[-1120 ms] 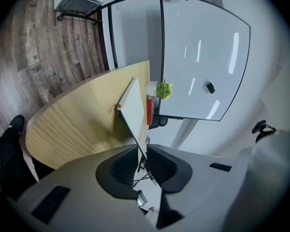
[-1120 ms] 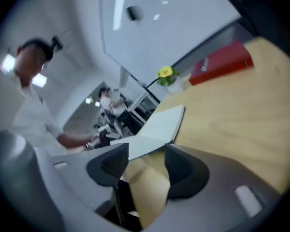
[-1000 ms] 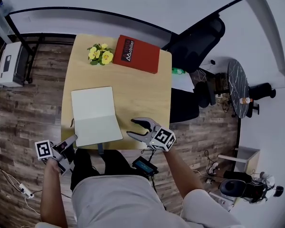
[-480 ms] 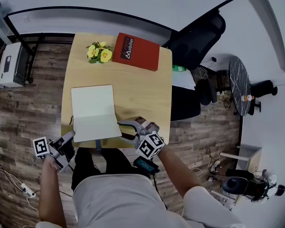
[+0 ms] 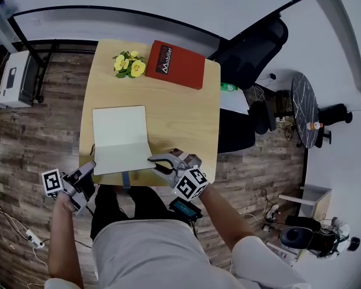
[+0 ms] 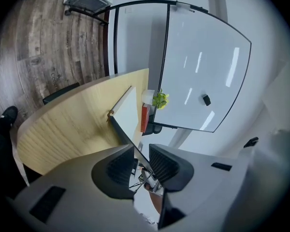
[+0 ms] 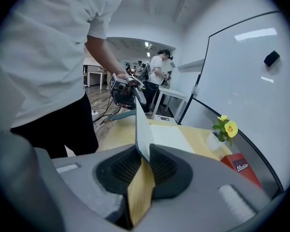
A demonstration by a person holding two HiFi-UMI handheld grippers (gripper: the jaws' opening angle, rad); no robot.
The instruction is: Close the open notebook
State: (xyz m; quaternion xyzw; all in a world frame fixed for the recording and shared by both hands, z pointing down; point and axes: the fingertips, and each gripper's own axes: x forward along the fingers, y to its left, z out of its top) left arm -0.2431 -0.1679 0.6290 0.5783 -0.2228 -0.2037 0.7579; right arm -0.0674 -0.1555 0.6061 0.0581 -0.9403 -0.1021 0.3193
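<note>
Notebook point(image 5: 119, 131) lies open on the table point(image 5: 180, 119), toward its left near part, white pages up. Its long axis runs from the person's edge toward the far edge, and its fold crosses that axis left to right. The far leaf rests flat, pointing at the flowers point(image 5: 128, 65) and the red book point(image 5: 175, 65), well apart from both. The near leaf reaches the table's near edge, and in the right gripper view it stands tilted up off the wood, seen almost edge-on point(image 7: 144, 129). The right gripper point(image 5: 153, 164) comes in from the person's side at the near right corner of that leaf. Its jaws point(image 7: 143, 158) are clenched on the leaf, which drops straight into the narrow slit between the ribbed pads point(image 7: 123, 166). The left gripper point(image 5: 91, 166) sits just beside the near left corner, off the table's edge. Its jaws point(image 6: 141, 153) stand a little apart, and the notebook point(image 6: 128, 110) shows as a thin dark line running through the gap. Whether either pad touches that edge cannot be told.
</note>
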